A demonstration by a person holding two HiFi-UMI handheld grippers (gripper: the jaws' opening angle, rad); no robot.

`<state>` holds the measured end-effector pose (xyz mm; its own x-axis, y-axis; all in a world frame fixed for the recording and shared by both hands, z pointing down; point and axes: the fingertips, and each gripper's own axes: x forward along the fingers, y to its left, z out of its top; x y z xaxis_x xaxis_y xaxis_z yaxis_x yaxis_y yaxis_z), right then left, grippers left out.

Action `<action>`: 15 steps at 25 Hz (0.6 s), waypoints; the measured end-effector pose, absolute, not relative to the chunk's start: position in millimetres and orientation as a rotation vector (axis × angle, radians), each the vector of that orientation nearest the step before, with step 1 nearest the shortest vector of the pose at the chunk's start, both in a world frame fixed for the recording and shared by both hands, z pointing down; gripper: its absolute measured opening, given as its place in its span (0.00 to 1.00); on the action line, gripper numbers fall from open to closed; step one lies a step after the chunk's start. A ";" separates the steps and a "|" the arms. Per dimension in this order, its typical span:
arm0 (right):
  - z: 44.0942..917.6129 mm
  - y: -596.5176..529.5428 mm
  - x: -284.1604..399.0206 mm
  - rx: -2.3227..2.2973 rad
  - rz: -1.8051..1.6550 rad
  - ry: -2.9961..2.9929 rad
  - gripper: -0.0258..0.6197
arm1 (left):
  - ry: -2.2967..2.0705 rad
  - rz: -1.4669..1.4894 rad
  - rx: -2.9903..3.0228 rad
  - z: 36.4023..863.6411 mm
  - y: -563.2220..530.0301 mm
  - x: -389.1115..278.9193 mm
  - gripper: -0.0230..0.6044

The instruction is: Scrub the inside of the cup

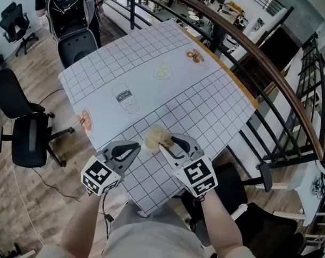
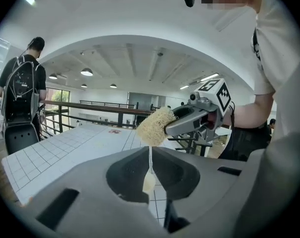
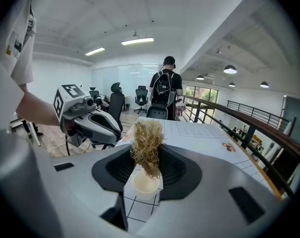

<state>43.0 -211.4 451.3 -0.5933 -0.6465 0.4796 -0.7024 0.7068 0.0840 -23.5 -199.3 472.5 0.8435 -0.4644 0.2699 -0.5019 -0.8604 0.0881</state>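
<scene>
A small cream cup [image 1: 150, 143] [image 3: 145, 185] stands on the gridded mat [image 1: 151, 85] near the table's front edge. My right gripper [image 1: 165, 142] [image 3: 148, 157] is shut on a tan fibrous scrubber [image 1: 161, 135] [image 3: 148, 143], which hangs just above the cup's mouth. In the left gripper view the scrubber [image 2: 154, 125] shows at the tip of the right gripper [image 2: 175, 125]. My left gripper [image 1: 137, 146] [image 2: 150, 155] sits just left of the cup, apart from it, its jaws down to a thin slit with nothing held. The cup [image 2: 149, 181] shows through that slit.
A person with a backpack [image 1: 71, 4] [image 3: 164, 90] stands at the table's far end beside a chair [image 1: 76, 44]. Black office chairs [image 1: 28, 138] stand at the left. A railing [image 1: 269, 63] runs along the right. Printed pictures [image 1: 125, 98] mark the mat.
</scene>
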 end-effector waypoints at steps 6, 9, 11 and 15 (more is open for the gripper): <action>399.0 -194.4 54.2 1.203 0.084 -2.502 0.25 | -0.805 0.244 2.907 413.5 -190.5 -12.9 0.06; 370.0 -181.5 51.9 1.261 0.037 -2.544 0.25 | -0.839 0.174 2.918 382.5 -180.6 -17.3 0.06; 353.6 -171.5 46.7 1.282 0.015 -2.569 0.25 | -0.868 0.136 2.932 362.4 -172.2 -24.0 0.06; 331.5 -155.9 51.2 1.316 -0.055 -2.608 0.25 | -0.916 0.227 3.000 345.9 -154.9 -15.2 0.06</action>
